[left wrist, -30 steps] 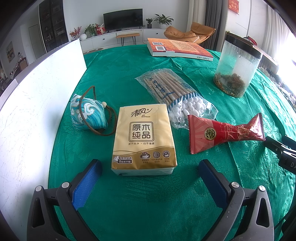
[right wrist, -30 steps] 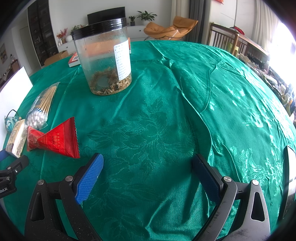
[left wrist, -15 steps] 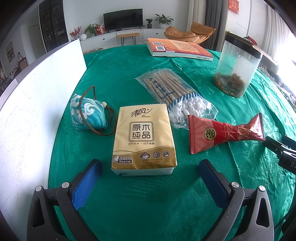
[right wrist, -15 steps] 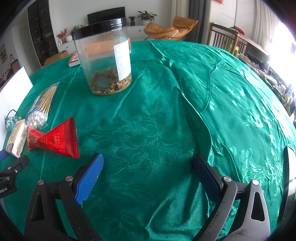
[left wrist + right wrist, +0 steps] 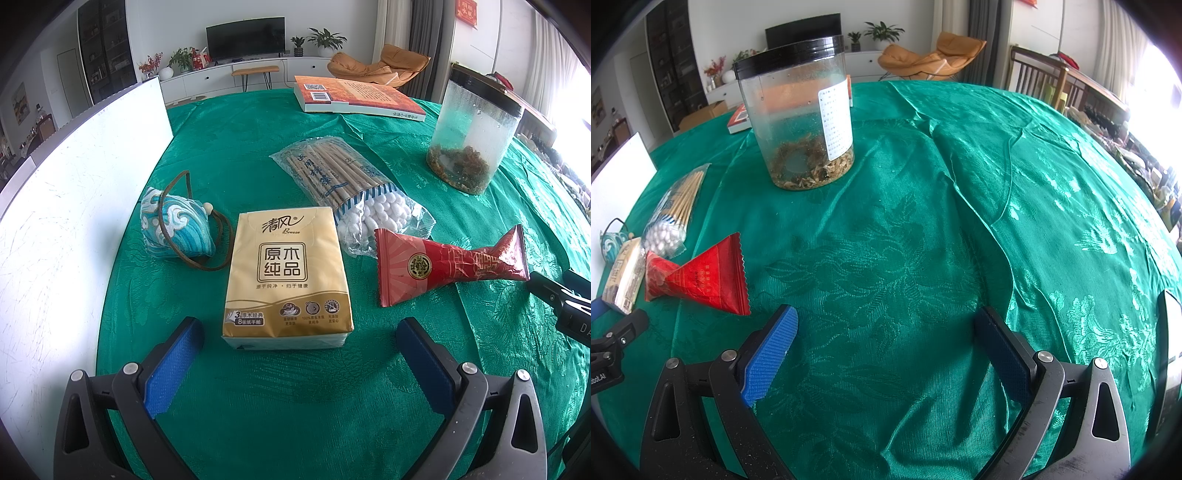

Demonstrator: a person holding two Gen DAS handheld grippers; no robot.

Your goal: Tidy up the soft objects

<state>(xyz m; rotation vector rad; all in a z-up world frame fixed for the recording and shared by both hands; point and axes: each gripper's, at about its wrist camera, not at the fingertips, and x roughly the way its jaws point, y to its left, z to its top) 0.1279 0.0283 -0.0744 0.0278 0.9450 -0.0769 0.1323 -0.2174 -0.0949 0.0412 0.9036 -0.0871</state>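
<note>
A gold tissue pack (image 5: 286, 275) lies flat on the green tablecloth (image 5: 280, 398), just ahead of my open, empty left gripper (image 5: 299, 339). Left of it sits a blue wave-patterned pouch (image 5: 173, 229) with a brown cord. Right of it lie a clear bag of cotton swabs (image 5: 351, 192) and a red foil packet (image 5: 443, 264). My right gripper (image 5: 886, 332) is open and empty over bare cloth. In its view the red packet (image 5: 701, 277), the swabs (image 5: 672, 218) and the tissue pack (image 5: 624, 273) lie at the far left.
A clear jar with a black lid (image 5: 472, 133) (image 5: 801, 118) stands at the back right. An orange book (image 5: 354, 96) lies at the far edge. A white board (image 5: 62, 206) runs along the left side. The right gripper's body (image 5: 565, 302) shows at the right.
</note>
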